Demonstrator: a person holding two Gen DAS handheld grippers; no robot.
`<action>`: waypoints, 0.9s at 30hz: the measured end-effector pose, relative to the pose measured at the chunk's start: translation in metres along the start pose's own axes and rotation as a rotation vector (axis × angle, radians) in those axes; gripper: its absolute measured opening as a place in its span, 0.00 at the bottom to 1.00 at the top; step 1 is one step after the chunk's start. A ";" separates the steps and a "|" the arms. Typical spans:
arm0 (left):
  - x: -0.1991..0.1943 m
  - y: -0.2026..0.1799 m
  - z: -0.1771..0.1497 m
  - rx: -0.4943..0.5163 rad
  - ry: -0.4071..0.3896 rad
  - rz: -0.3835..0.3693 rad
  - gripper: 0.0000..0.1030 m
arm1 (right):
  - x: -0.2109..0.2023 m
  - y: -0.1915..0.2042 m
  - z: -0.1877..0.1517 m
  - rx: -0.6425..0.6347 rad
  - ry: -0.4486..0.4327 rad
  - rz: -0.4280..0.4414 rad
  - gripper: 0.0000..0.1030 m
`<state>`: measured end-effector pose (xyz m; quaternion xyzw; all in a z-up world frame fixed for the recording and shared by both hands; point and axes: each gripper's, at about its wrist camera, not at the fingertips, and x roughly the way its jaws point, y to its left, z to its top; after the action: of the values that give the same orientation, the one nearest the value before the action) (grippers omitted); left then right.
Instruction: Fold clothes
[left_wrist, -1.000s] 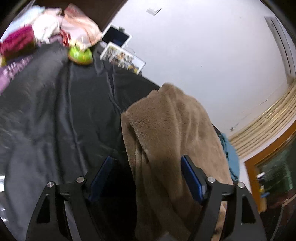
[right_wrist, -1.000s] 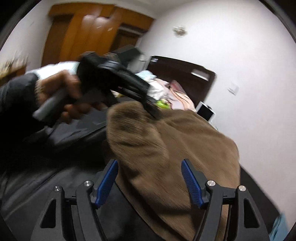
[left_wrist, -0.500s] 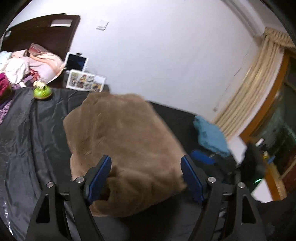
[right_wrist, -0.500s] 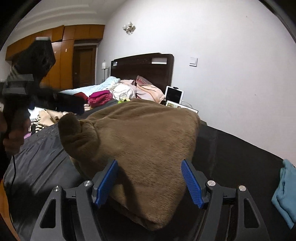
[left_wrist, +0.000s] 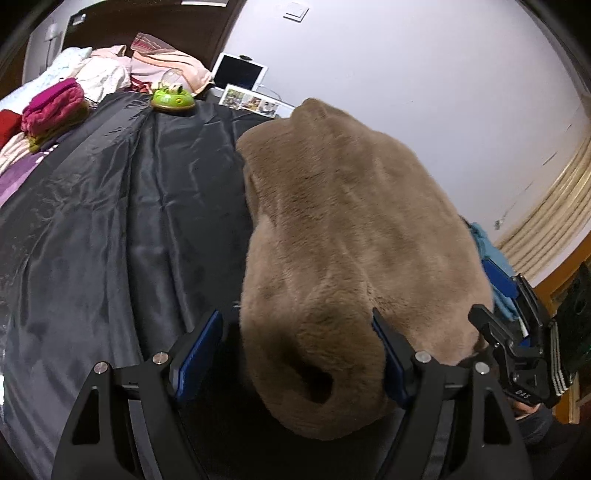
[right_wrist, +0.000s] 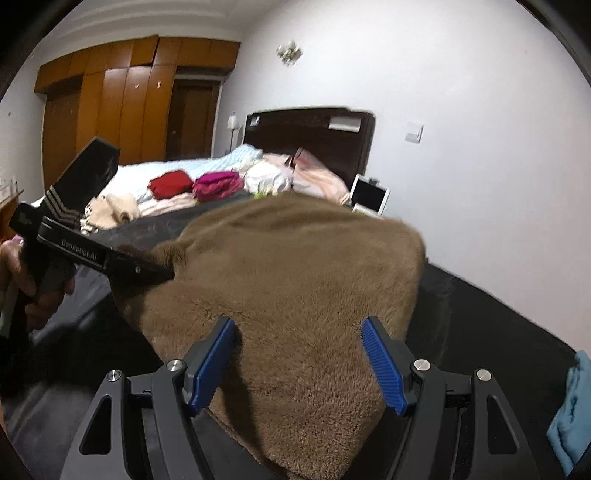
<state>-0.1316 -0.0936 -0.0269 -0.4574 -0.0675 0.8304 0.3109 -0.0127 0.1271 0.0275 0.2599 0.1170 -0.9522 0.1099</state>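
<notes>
Black sheet (left_wrist: 110, 229) (brown fleece (left_wrist: 343, 229) atop)

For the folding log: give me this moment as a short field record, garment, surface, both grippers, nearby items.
garment: brown fleece garment, bunched in a thick fold
surface: black sheet spread over the bed
left gripper: open, jaws either side of the fleece's near end
right gripper: open, over the fleece's near edge
nearby: green toy, tablet, blue cloth, folded pink and red clothes

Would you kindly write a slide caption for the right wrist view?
Open right gripper over a brown fleece garment on the dark sheet; left gripper at its far edge.
</notes>
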 end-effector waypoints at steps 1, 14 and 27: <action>0.000 0.002 -0.003 -0.001 0.001 -0.001 0.78 | 0.000 0.000 -0.005 0.001 0.016 0.009 0.70; -0.008 0.005 -0.017 0.004 -0.032 0.012 0.79 | 0.018 -0.003 -0.016 0.009 0.154 0.071 0.74; -0.059 -0.028 0.026 0.053 -0.152 0.047 0.82 | -0.007 -0.030 0.001 0.163 0.055 0.130 0.76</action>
<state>-0.1172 -0.1009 0.0415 -0.3863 -0.0583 0.8711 0.2974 -0.0150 0.1560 0.0372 0.3011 0.0251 -0.9420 0.1465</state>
